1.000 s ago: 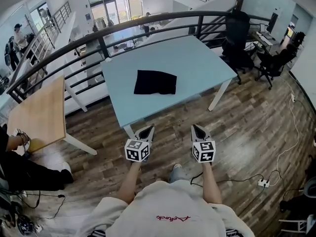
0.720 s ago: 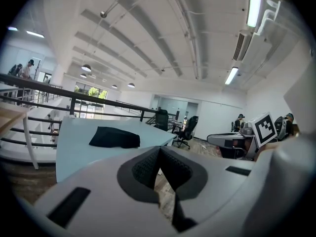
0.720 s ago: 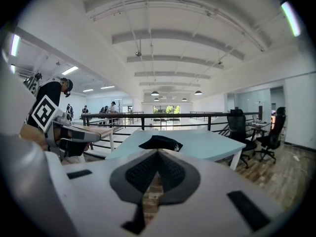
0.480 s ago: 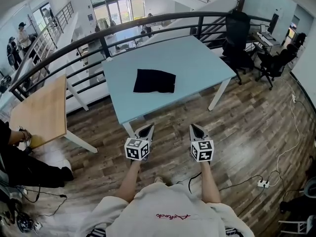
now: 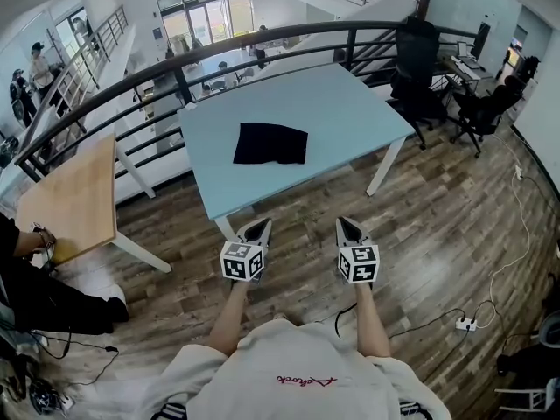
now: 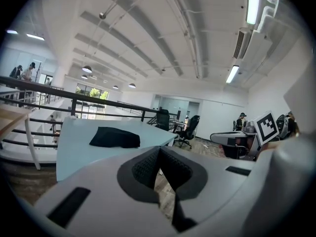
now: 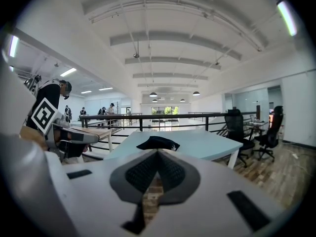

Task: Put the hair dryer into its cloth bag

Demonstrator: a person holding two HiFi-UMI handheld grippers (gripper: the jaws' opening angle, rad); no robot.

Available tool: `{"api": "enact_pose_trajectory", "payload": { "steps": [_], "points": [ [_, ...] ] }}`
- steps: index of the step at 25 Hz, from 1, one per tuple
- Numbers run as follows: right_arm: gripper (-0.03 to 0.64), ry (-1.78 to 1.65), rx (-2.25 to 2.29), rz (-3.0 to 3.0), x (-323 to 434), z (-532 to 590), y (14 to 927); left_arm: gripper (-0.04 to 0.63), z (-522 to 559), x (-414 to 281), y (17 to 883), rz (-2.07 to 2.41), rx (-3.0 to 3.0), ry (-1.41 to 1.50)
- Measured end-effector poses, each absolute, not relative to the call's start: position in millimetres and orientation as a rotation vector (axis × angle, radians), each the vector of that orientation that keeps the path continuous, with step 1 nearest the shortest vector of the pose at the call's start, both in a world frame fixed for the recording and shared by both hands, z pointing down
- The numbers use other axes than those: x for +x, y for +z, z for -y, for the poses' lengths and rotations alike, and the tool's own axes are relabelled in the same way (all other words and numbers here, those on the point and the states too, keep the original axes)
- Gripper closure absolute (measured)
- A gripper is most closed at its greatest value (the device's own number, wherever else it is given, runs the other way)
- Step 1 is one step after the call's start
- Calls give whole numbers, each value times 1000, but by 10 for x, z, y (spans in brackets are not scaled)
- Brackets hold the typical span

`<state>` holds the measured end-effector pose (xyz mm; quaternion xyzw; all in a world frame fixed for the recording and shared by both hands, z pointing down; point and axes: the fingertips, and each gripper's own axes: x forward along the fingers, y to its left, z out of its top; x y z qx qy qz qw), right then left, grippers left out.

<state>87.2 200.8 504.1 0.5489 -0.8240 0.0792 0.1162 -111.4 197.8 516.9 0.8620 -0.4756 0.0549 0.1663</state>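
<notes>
A light-blue table (image 5: 350,112) stood on the wood-plank floor (image 5: 437,226), with a black railing (image 5: 262,38) running just beyond the table's far edge. A black cloth bag (image 5: 270,143) lay flat on the table, left of its centre and apart from its edges.

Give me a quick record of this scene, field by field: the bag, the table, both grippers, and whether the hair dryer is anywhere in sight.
table: light blue table, ahead of the person
bag: black cloth bag, lying flat on the light blue table, nothing touching it
hair dryer: not seen in any view
left: left gripper shut, empty, short of the table's near edge, over the floor
right: right gripper shut, empty, level with the left
surroundings: black railing behind; wooden table to the left
</notes>
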Motion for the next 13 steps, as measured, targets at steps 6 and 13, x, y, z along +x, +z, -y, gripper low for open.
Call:
{"api": "enact_pose_trajectory", "payload": {
  "steps": [6, 13],
  "points": [
    [601, 236, 1607, 2412, 850, -2005, 5078, 591, -1927, -1121, 5153, 1354, 2464, 153],
    [601, 242, 1608, 2401, 877, -1994, 5108, 591, -1930, -1099, 5220, 1342, 2456, 166]
  ]
}}
